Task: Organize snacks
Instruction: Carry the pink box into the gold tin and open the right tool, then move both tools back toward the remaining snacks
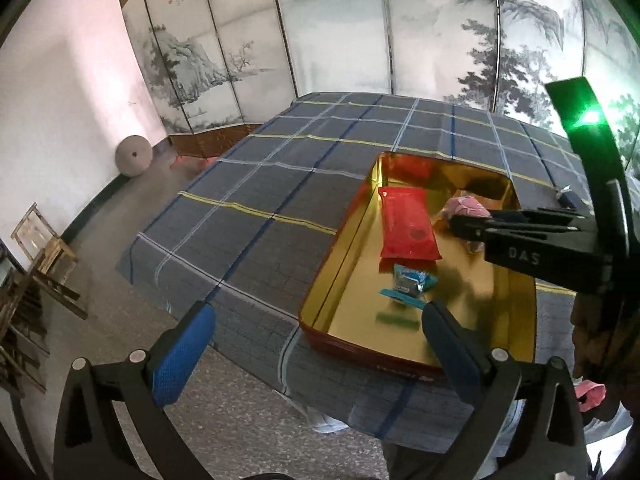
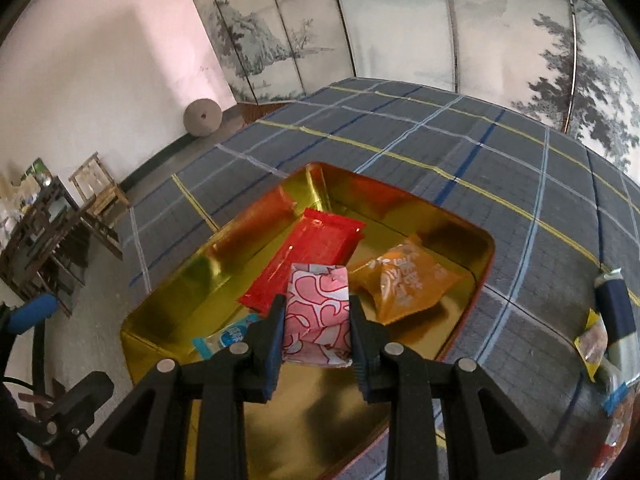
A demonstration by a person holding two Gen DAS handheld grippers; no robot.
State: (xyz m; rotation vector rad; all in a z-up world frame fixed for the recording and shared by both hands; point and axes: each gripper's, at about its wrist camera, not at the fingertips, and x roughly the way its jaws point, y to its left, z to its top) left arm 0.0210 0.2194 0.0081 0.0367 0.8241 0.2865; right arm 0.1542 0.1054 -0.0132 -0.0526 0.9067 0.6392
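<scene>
The right hand-held gripper (image 2: 316,326) is clamped on a pink packet (image 2: 318,312) over the gold tin (image 2: 168,300), which sits near the bench's (image 1: 248,184) front edge. The left hand-held gripper (image 1: 316,344) stands wide apart, holding nothing, at the tin's near end. Inside lie a red packet (image 2: 308,256), an orange packet (image 2: 404,284) and a blue packet (image 1: 410,282). More snacks (image 2: 608,320) wait toward the bench's right edge.

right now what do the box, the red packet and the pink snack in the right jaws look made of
Box: looks like metal tin, gold and glossy inside; its walls mirror the red packet.
Red packet: glossy plastic film, probably, with crimped ends and shine.
Pink snack: thin printed wrapper, plastic or paper, hard to tell; it creases where the right gripper pinches it.
</scene>
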